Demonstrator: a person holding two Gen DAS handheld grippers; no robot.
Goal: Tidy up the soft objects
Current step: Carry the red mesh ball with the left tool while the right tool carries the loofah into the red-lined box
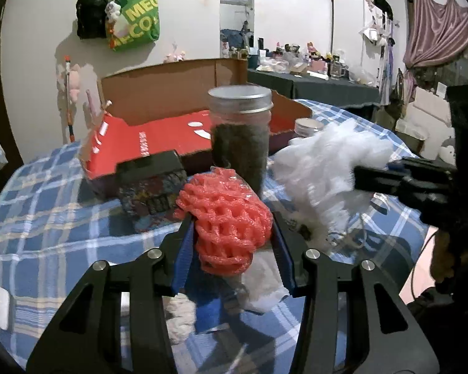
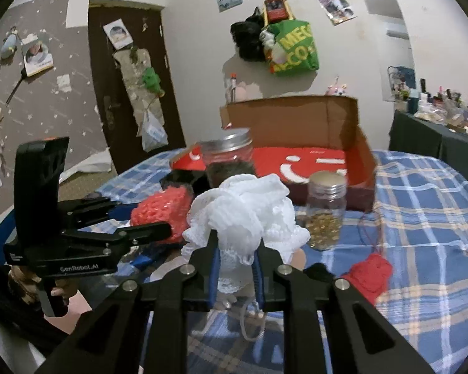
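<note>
Left wrist view: left gripper (image 1: 232,230) closed narrow on a red foam net (image 1: 224,218), blue pads pressed into its sides, net bunched and lifted clear of the blue plaid cloth (image 1: 46,218). Landmark: tall lidded jar (image 1: 240,134) with dark contents, upright just behind the red net. Behind the jar, an open cardboard box (image 1: 171,93) with a red inner face. Left of the jar, touching the box front, a dark patterned pouch (image 1: 153,187). Right of the jar, a white foam net (image 1: 327,168) pinched at its right edge by the black fingers of the right gripper (image 1: 362,177). Just right of the jar and behind the white net, only the lid of a second jar visible.

Right wrist view: right gripper (image 2: 235,268) clamped tight on the white foam net (image 2: 243,212), its lower frill squeezed between the blue pads, the rest ballooning above the jaws. Tall jar (image 2: 227,159) directly behind the white net, partly hidden by it. Right of the tall jar, a small lidded jar (image 2: 326,212) with golden bits, upright in front of the box (image 2: 296,115). Further right and nearer, a red knitted item (image 2: 369,275) flat on the plaid cloth (image 2: 421,202). Left of the tall jar, the red foam net (image 2: 162,212) in the left gripper (image 2: 168,218), a hand (image 2: 59,290) on its handle.
</note>
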